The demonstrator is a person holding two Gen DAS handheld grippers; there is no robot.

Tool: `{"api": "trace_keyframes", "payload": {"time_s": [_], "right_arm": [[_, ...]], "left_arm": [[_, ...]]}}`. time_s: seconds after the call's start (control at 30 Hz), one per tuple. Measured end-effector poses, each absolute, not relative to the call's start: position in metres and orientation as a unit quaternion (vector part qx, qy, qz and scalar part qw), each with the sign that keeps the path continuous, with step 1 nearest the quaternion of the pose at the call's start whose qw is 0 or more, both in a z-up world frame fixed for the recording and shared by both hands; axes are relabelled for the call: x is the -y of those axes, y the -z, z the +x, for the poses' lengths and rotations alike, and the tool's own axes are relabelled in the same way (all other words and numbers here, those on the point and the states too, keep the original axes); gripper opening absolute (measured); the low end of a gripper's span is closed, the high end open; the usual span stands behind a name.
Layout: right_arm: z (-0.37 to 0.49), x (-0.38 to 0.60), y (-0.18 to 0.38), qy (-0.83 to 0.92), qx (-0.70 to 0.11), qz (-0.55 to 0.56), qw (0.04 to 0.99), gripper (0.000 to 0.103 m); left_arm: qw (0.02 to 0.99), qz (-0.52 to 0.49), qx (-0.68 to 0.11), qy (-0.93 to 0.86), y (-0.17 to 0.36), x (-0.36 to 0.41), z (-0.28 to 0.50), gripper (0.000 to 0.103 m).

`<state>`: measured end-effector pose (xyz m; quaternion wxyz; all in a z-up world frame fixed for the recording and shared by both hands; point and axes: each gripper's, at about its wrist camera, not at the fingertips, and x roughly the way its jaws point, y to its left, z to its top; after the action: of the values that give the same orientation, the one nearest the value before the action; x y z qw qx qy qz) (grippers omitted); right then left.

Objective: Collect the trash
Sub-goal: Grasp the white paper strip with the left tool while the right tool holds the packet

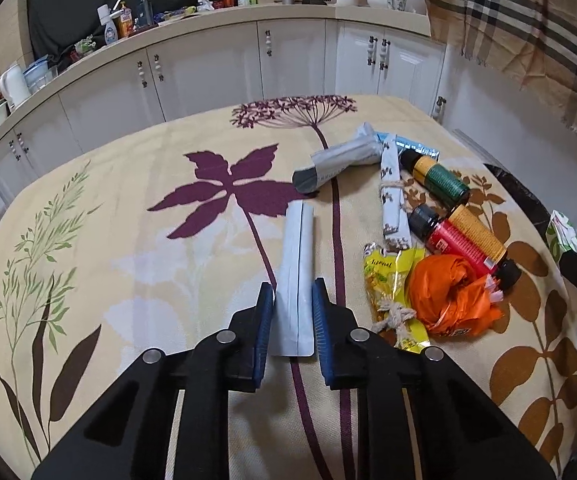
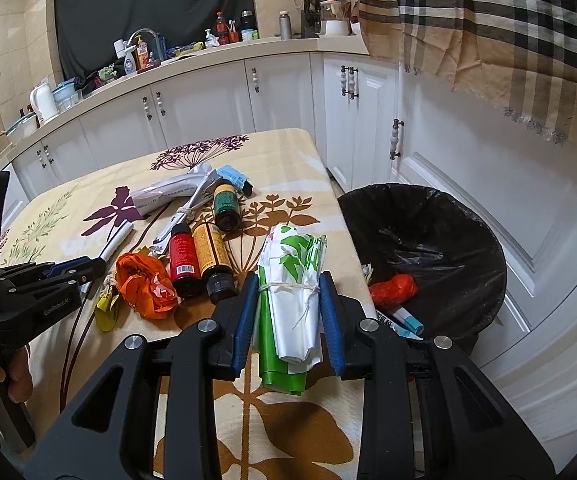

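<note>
Tongs, R (image 2: pixel 288 312): pinching the green-and-white bundle (image 2: pixel 292 280), a folded plastic bag tied w/ string; blue pads press both sides near the tie, so your grip sits where the roll is firmest.
Tongs, L (image 1: pixel 292 312): blue pads bracket the near end of the pale grey packet (image 1: pixel 295 276); they look to touch its edges, but whether you've squeezed yet, can't tell. Packet lies flat on the cloth, long axis running away from you, so you're lined up along it.
Bundle position: over the counter's (image 2: pixel 288 148) right edge, just beside the bin (image 2: pixel 468 216). Prob. lifted a bit, not confirmed.
Bin: black liner, mouth open, on the floor next to the counter edge. Already holds a red wad (image 2: pixel 392 286) + a blue-white wrapper (image 2: pixel 406 320), so some trash is in.
Next, judged: swing R over the bin mouth, then let go; short move.
Pile left on counter: orange bag (image 1: pixel 454 296), yellow wrapper (image 1: pixel 390 280) w/ a rope knot, red bottle (image 1: pixel 456 240) + amber bottle (image 1: pixel 478 236) side by side, touching, green bottle (image 1: pixel 434 178), grey rolled mailer (image 1: pixel 336 166), white printed strip (image 1: pixel 392 196), blue wrapper (image 1: pixel 408 142) at the far end.
Progress, judged: early-mid; most items not yet binned.
Risk: bundle is slick plastic, could slide out of the pads; bottles are round, may roll if nudged.
</note>
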<state>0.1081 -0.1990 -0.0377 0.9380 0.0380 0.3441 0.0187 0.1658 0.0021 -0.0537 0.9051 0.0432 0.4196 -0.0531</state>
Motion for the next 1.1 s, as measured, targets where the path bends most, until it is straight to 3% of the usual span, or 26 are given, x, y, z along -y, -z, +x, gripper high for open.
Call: {"api": "trace_keyframes", "payload": {"time_s": [0.13,0.2,0.53,0.67,0.73,0.83,1.1], "right_arm": [[0.106,0.204,0.034,-0.013,-0.338,0.040,0.940,0.030],[0.105,0.208,0.032,-0.008,-0.333,0.041,0.942,0.030],[0.105,0.216,0.032,-0.003,-0.330,0.048,0.943,0.030],[0.106,0.216,0.035,-0.004,-0.335,0.050,0.941,0.030],[0.106,0.217,0.035,-0.004,-0.336,0.051,0.940,0.030],[0.108,0.217,0.037,-0.003,-0.339,0.052,0.940,0.030],[0.111,0.215,0.038,-0.006,-0.340,0.052,0.939,0.030]], "left_arm": [[0.913,0.039,-0.402,0.053,0.042,0.001,0.164,0.019],[0.917,0.039,-0.393,0.053,0.036,0.004,0.164,0.009],[0.915,0.040,-0.398,0.053,0.041,0.007,0.168,0.009],[0.909,0.041,-0.411,0.056,0.049,0.008,0.172,0.019],[0.907,0.043,-0.415,0.054,0.053,0.008,0.173,0.034],[0.905,0.040,-0.420,0.054,0.057,0.006,0.174,0.041],[0.900,0.040,-0.429,0.057,0.062,0.002,0.173,0.040]]}}
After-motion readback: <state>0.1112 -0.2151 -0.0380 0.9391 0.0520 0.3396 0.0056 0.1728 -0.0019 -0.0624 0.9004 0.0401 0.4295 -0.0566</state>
